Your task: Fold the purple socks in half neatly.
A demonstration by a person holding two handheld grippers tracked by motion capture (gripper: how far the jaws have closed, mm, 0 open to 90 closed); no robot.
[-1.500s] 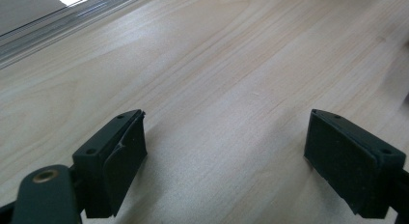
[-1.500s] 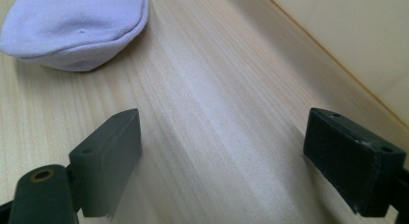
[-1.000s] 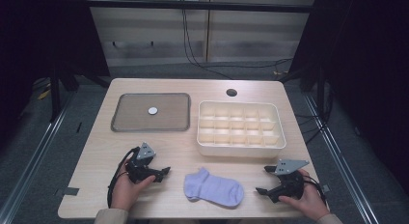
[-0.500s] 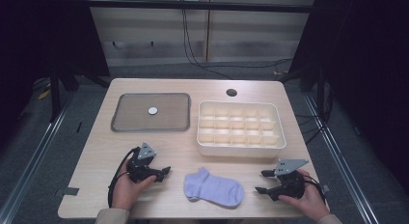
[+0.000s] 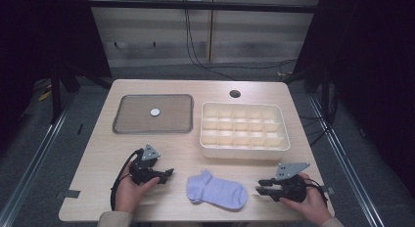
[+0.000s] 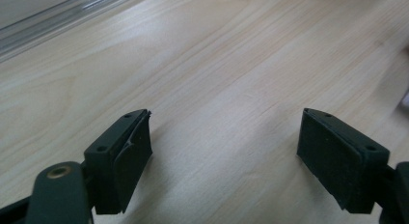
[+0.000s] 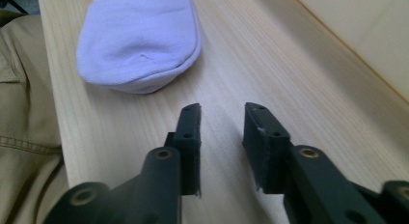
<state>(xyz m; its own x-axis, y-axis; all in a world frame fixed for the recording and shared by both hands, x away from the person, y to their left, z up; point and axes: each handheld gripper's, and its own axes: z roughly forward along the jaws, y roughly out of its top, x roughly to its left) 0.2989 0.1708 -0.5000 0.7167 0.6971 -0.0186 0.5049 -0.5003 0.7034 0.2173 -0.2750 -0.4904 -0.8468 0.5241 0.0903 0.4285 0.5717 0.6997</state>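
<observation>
1. Two grippers rest low at the near edge of the table point(image 5: 98, 153), one on each side of a pale lilac sock point(image 5: 218, 192). The right gripper point(image 7: 221, 118) has just been narrowing its jaws: a slim gap is left and nothing lies between them, only bare wood.

2. Just ahead of the right gripper's tips, slightly to its left in the right gripper view, lies the sock's rounded toe point(image 7: 140, 64), near but not touching. The closing was made on air, so I judge it a readying or test squeeze, not a grasp; the jaws would need to spread again before taking the cloth.

3. The left gripper point(image 6: 224, 137) stands with its jaws wide apart and nothing between them. They have just drawn in a shade. In the high view its tips point at the sock's cuff, a short way off.

4. The sock lies flat between the two grippers, where it lay a second ago, so the work on it has not begun.

5. Beyond the right gripper sits a cream compartment box point(image 5: 243, 149); beyond the left, a grey tray point(image 5: 122, 120) holding a small white disc point(image 5: 155, 111).
</observation>
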